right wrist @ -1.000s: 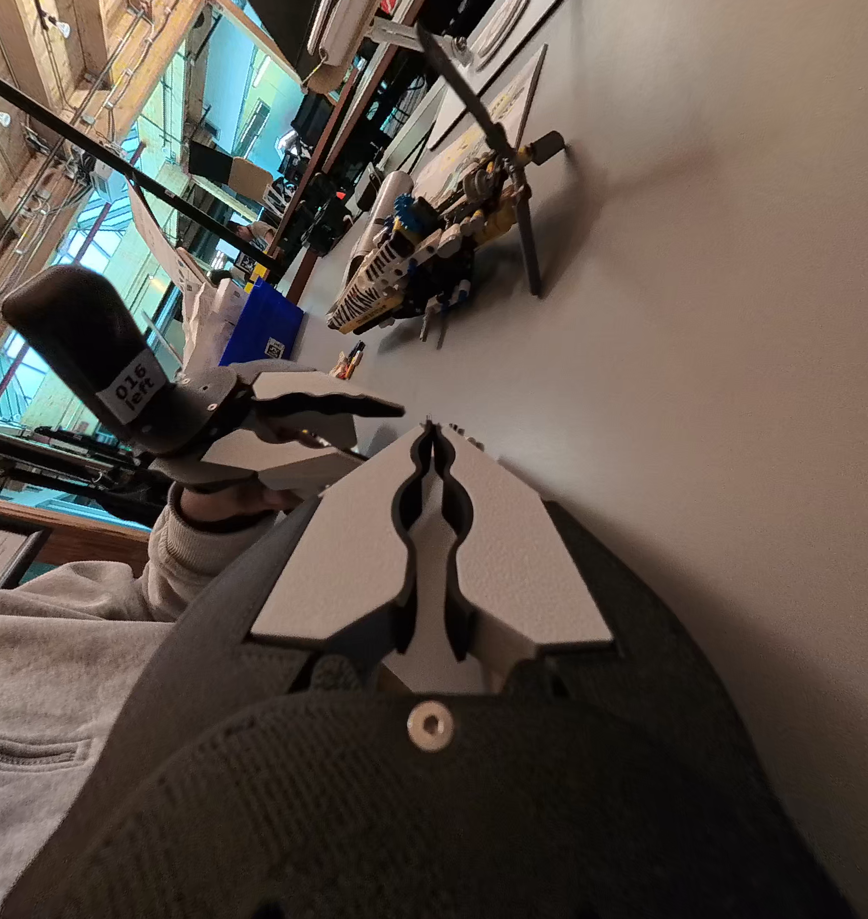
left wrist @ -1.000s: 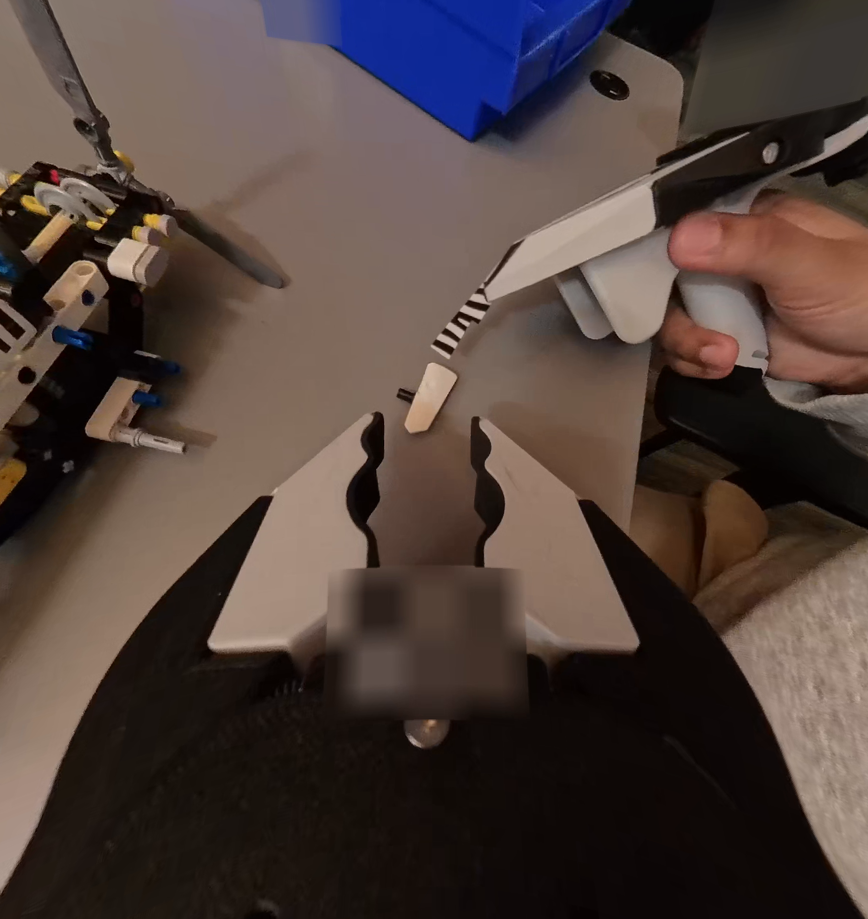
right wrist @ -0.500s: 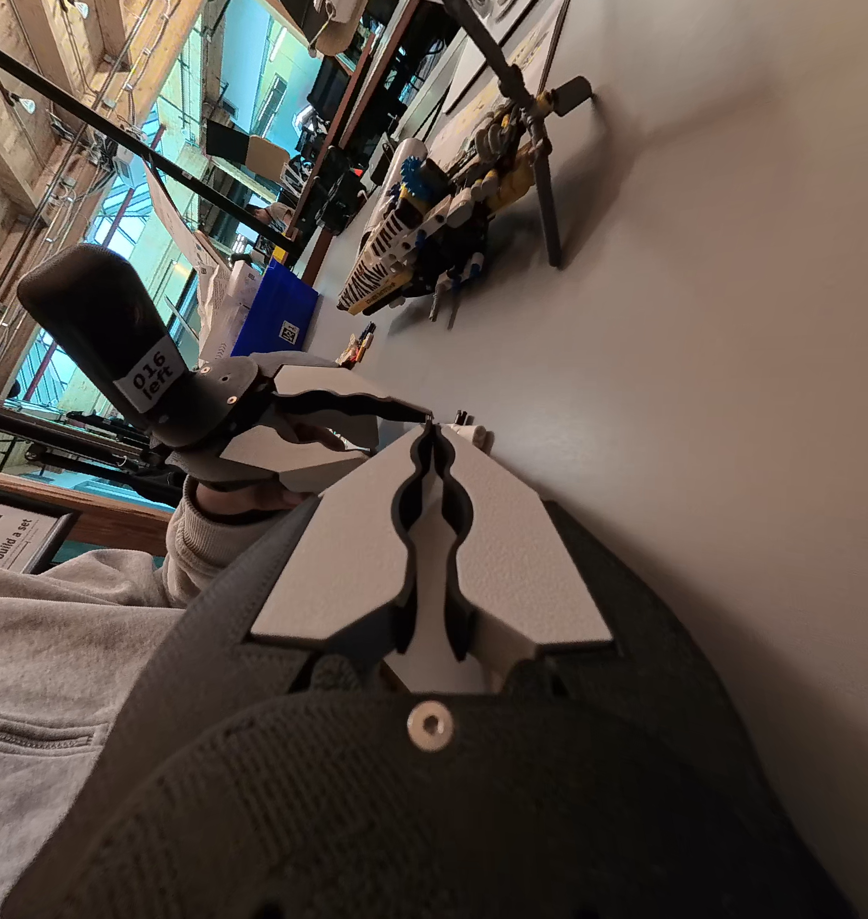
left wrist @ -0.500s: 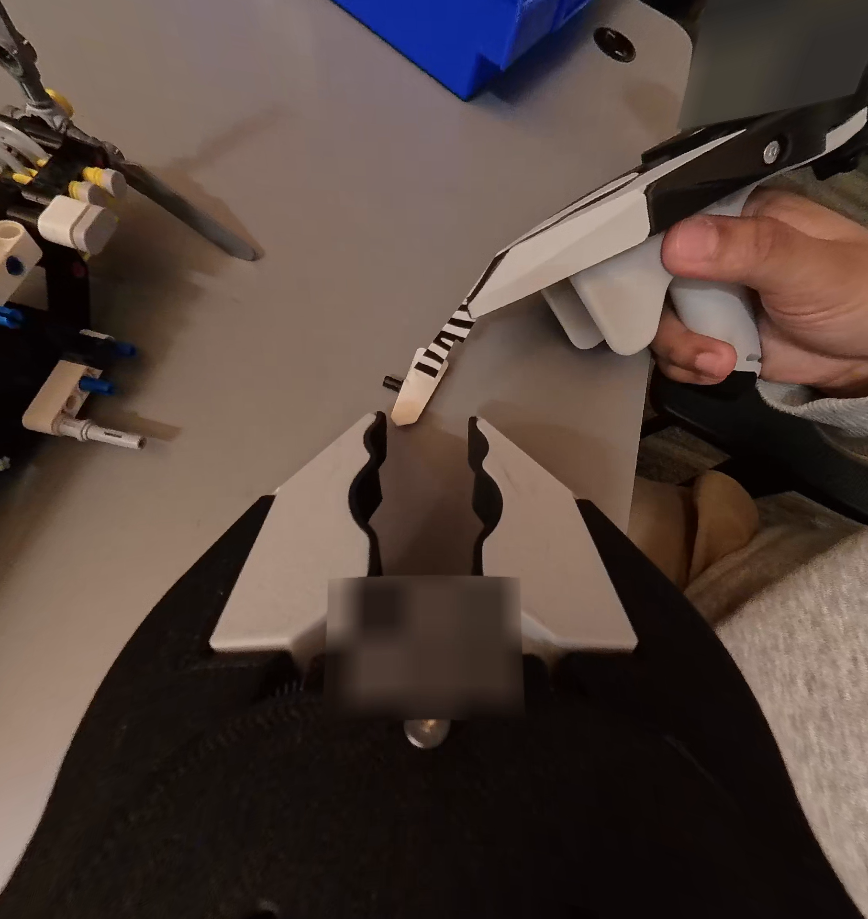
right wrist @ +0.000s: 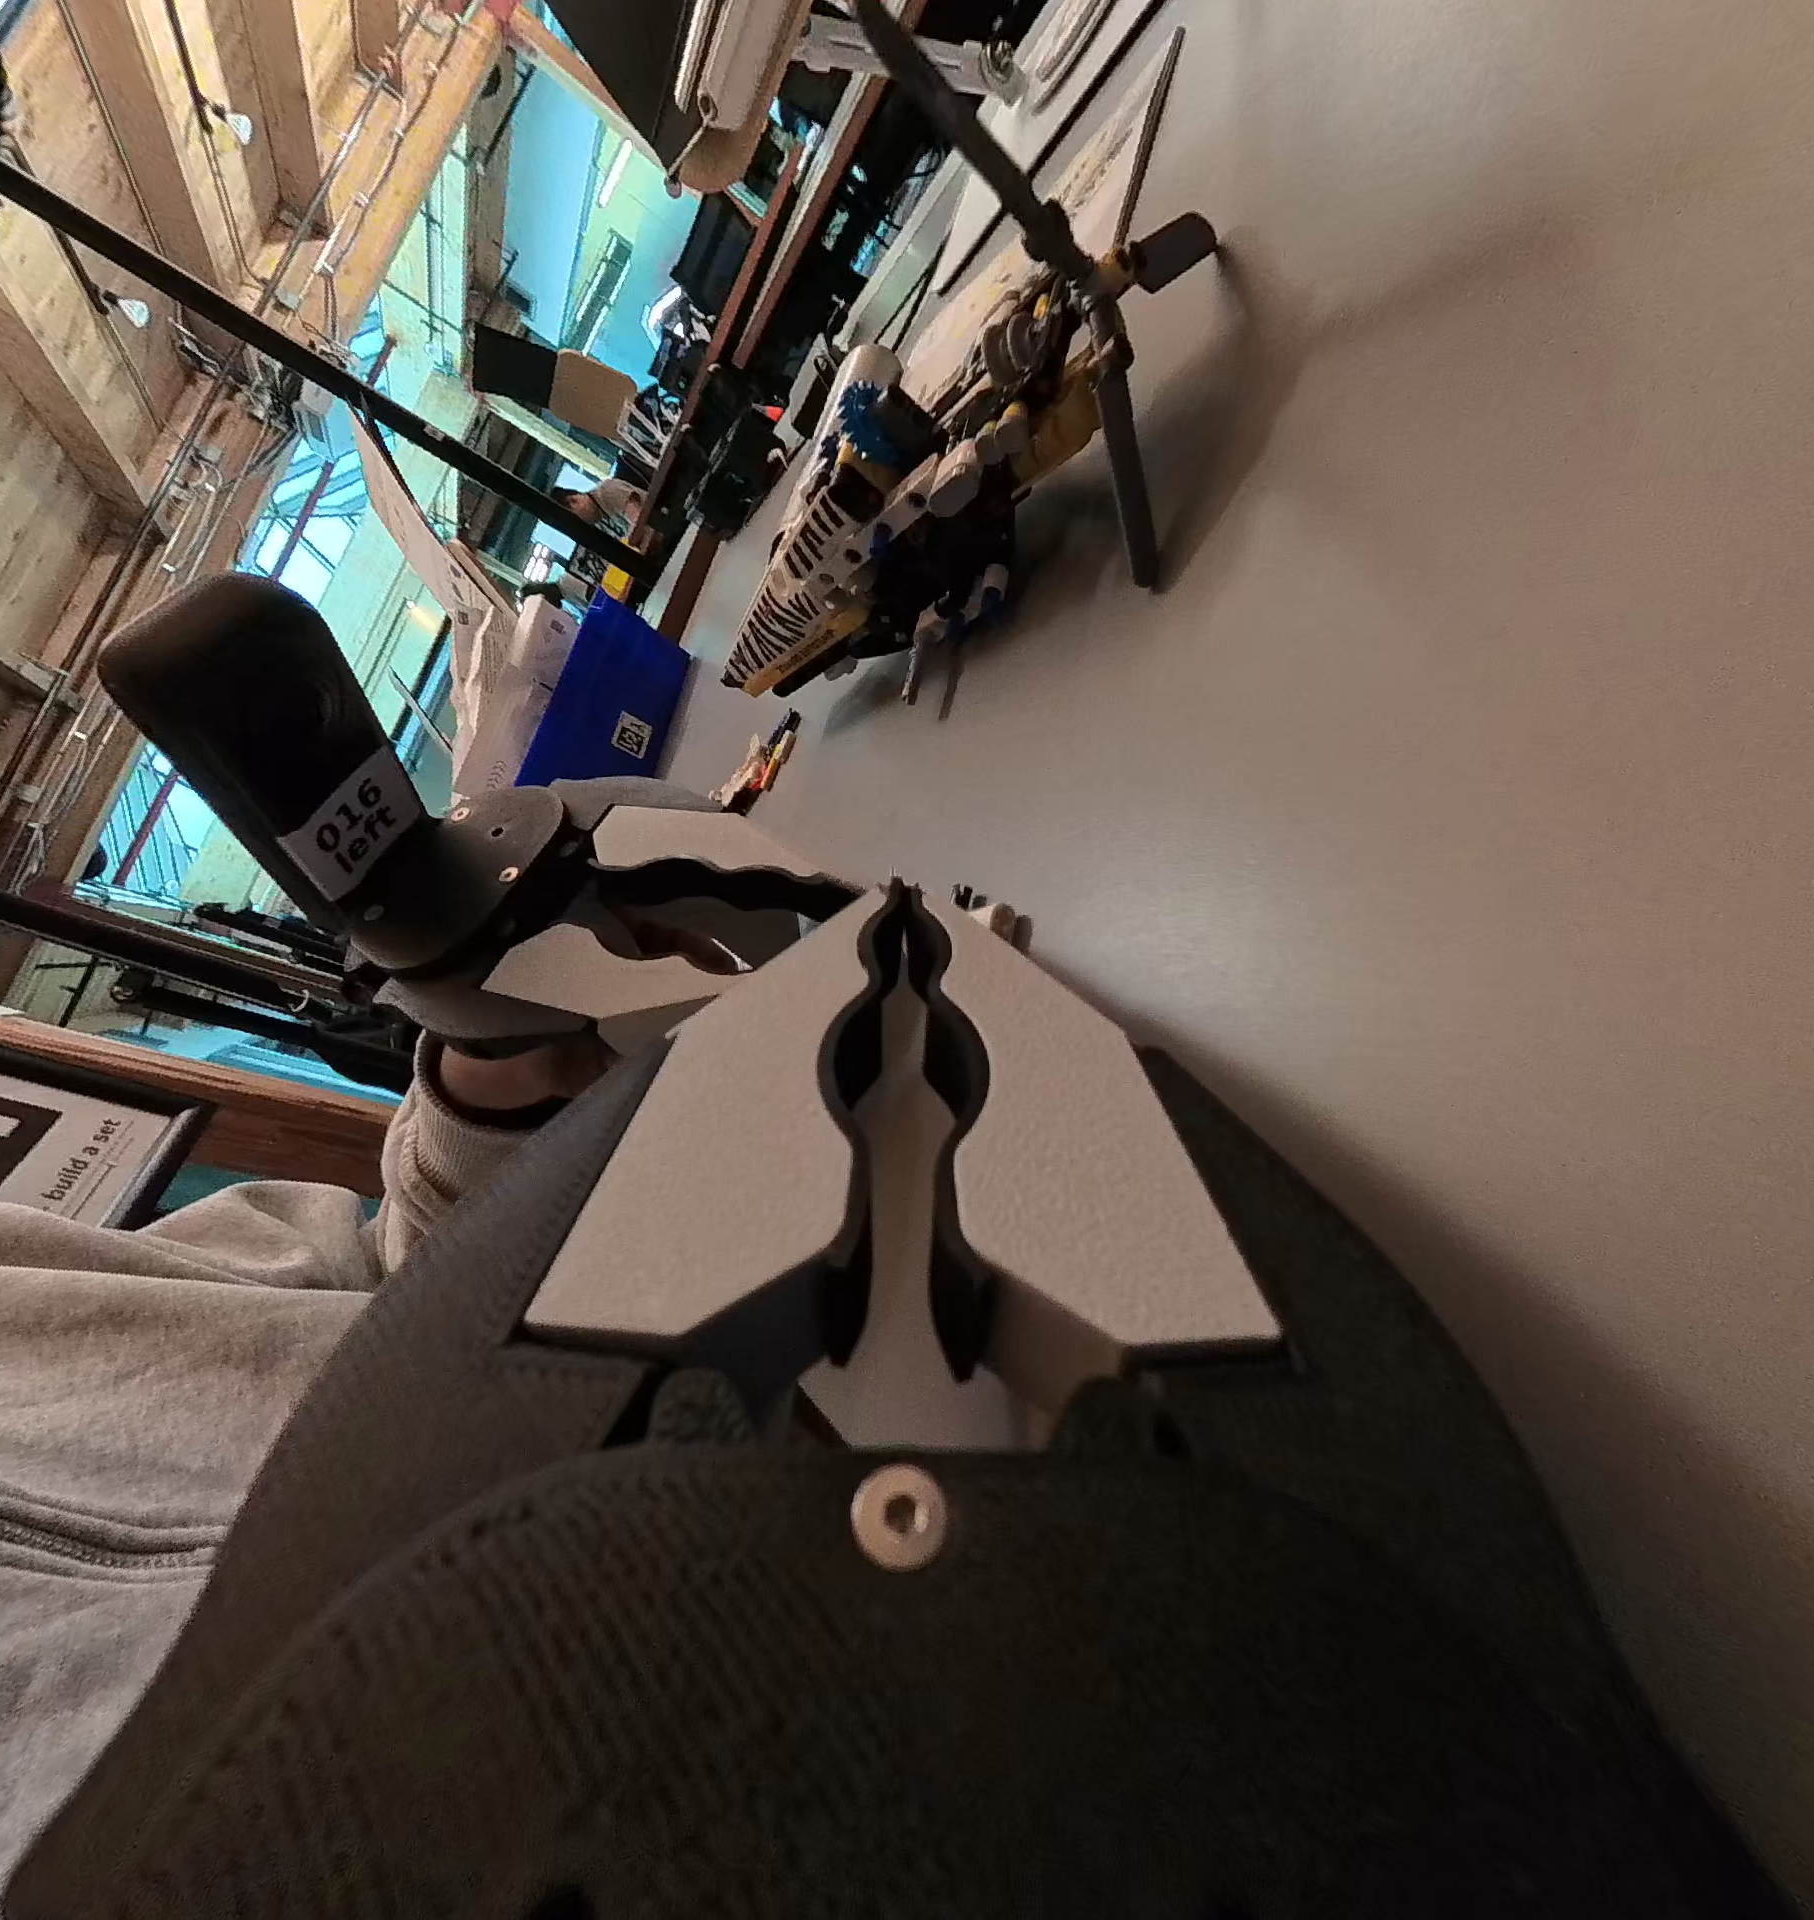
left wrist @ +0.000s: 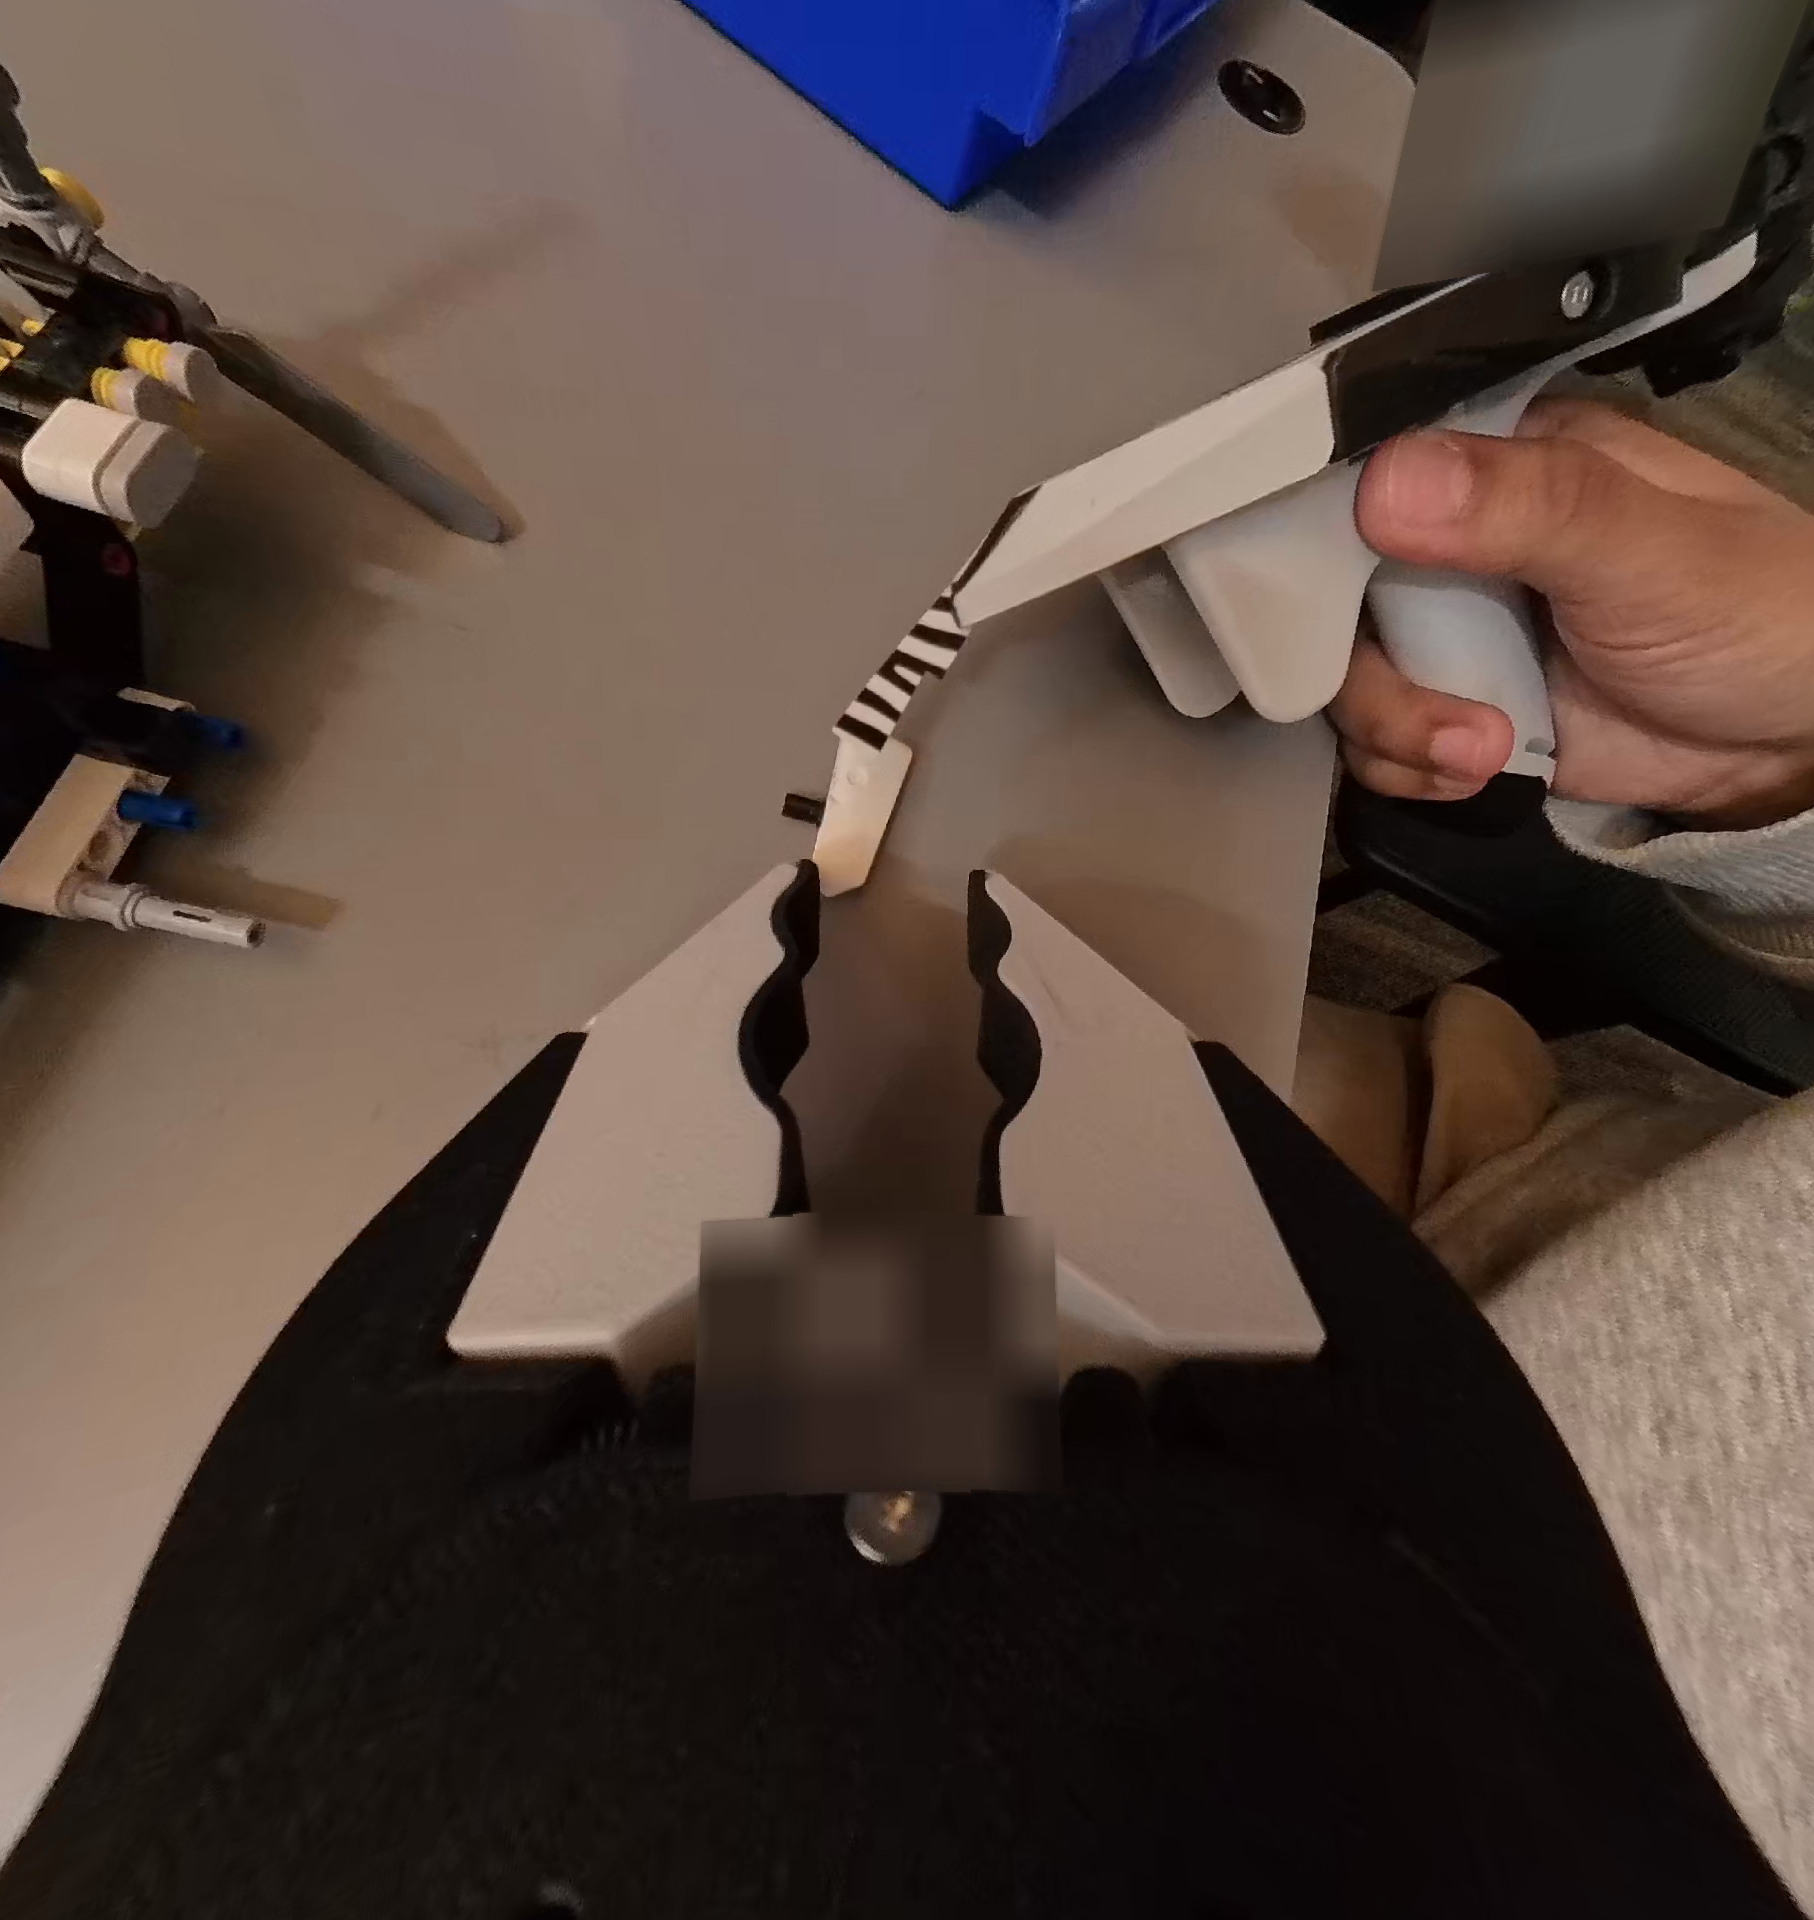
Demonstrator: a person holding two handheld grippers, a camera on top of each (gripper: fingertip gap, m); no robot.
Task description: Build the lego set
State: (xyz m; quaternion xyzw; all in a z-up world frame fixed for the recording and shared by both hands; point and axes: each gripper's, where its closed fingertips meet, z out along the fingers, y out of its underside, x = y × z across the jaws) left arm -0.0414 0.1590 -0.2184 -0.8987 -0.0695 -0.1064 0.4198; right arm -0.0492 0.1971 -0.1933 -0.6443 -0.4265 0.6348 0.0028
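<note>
My right gripper (left wrist: 970,613) (right wrist: 898,896) is shut on the upper end of a black-and-white striped strip (left wrist: 903,681). The strip slants down to a white wedge piece (left wrist: 859,826) on the grey table (left wrist: 622,436). I cannot tell whether the two are joined. A short black pin (left wrist: 799,806) sticks out on the wedge's left. My left gripper (left wrist: 890,883) is open and empty, low over the table, with its left fingertip (left wrist: 807,883) at the wedge's near tip. The partly built helicopter model (left wrist: 51,499) (right wrist: 903,520) lies at the left.
A grey rotor blade (left wrist: 363,447) reaches from the model toward the table's middle. A blue bin (left wrist: 986,83) stands at the back. The table edge (left wrist: 1318,831) runs just right of the grippers, with a person's lap beyond. A second blue bin (right wrist: 602,696) shows in the right wrist view. My hands' fingertips stand some 5 cm from each other. The grey rotor blade (left wrist: 363,447) is about equally far from each gripper, around 11 cm.
The right gripper lowered the striped strip until its end met the white wedge on the table. The left gripper shifted right and closer to the wedge, so the model slid left in its view.
</note>
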